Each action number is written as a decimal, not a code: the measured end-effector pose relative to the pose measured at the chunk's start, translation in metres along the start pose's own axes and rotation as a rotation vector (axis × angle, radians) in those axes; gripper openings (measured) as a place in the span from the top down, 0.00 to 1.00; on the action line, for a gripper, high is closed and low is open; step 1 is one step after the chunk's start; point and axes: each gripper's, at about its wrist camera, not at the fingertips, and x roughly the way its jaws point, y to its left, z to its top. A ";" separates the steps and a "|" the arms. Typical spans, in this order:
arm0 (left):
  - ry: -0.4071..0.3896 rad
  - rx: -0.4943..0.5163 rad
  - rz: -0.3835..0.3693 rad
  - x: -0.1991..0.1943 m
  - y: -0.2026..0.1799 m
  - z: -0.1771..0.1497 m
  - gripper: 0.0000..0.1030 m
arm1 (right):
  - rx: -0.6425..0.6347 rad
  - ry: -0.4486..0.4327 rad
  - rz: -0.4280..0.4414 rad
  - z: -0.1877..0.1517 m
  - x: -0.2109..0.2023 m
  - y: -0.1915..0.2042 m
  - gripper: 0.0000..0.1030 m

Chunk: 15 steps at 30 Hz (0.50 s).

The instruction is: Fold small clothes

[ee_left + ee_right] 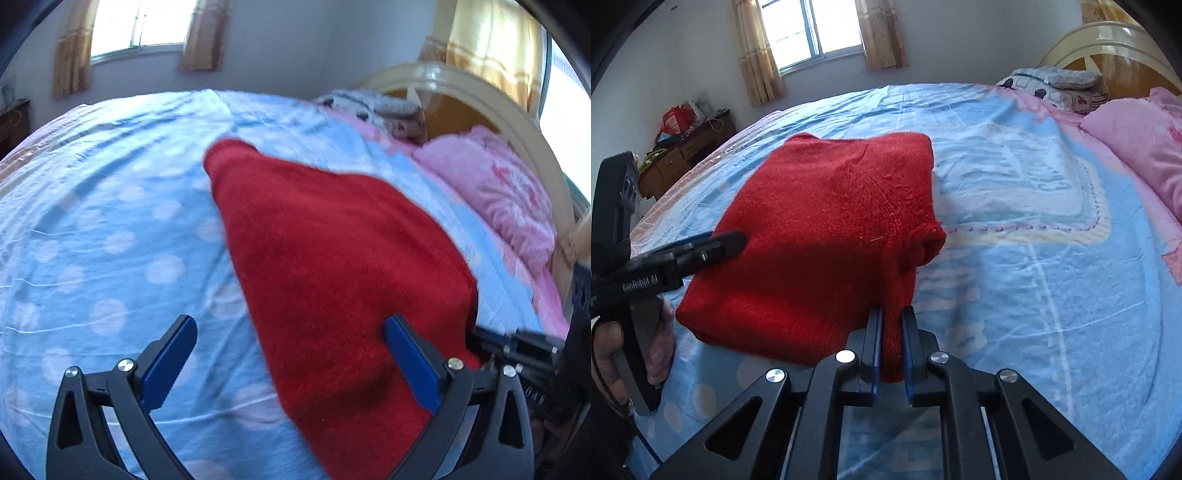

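A red knitted sweater (820, 236) lies folded on the blue dotted bedsheet (1034, 295). My right gripper (891, 317) is shut on a fold of the sweater at its near right corner. My left gripper (291, 326) is open, its jaws wide apart over the sweater (332, 258), the right finger (410, 354) resting against the red knit. The left gripper also shows in the right wrist view (713, 247), reaching over the sweater's left edge.
Pink pillows (491, 195) and a grey pillow (1056, 79) lie at the wooden headboard (461, 99) on the right. A wooden desk (683, 151) with clutter stands past the bed's far left side. Windows with curtains (820, 29) are behind.
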 end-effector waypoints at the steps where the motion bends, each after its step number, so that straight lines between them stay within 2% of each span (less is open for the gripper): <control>1: -0.003 -0.001 0.003 -0.001 0.000 0.000 0.00 | 0.016 0.004 0.017 0.000 0.000 -0.003 0.91; 4: 0.016 -0.015 0.024 0.000 0.001 -0.003 0.00 | 0.019 0.007 0.039 -0.003 -0.002 -0.006 0.89; 8: 0.001 0.003 0.050 -0.003 -0.004 -0.004 0.00 | 0.025 0.015 0.042 -0.002 0.000 -0.009 0.77; 13: -0.003 -0.004 0.047 -0.004 -0.002 -0.004 0.00 | 0.078 0.014 0.094 0.000 -0.004 -0.017 0.76; 15: -0.003 -0.017 0.034 -0.004 0.001 -0.004 0.00 | 0.081 -0.024 0.103 0.008 -0.016 -0.021 0.64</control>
